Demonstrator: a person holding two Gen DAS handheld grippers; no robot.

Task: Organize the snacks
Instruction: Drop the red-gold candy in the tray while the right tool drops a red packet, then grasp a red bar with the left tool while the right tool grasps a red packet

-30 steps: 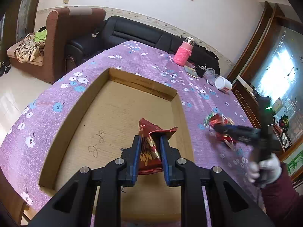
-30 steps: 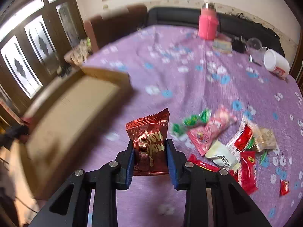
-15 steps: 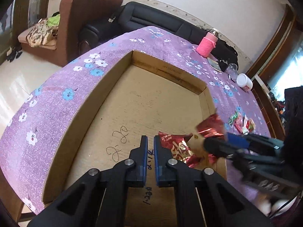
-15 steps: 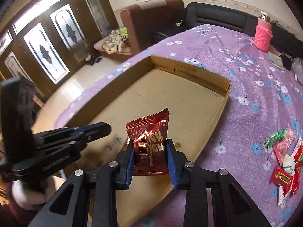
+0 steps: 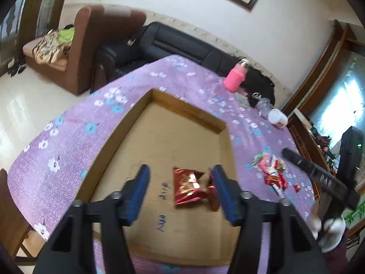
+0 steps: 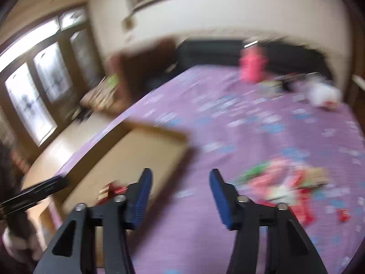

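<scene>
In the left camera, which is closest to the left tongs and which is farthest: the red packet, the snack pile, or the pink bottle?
1. Red packet: in the cardboard tray, between the opening tongs.
2. Snack pile: on the cloth, right of the tray.
3. Pink bottle: far table edge.

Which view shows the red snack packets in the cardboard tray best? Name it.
The left wrist view: the red snack packets lie sharp on the cardboard tray floor. The right wrist view is motion-blurred and shows only a red smear at the tray's near end.

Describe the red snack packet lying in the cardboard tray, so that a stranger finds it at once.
On the purple flowered tablecloth lies a shallow cardboard tray. On its floor lies a shiny red packet with gold print; the other snacks lie in a heap outside, on the cloth.
</scene>
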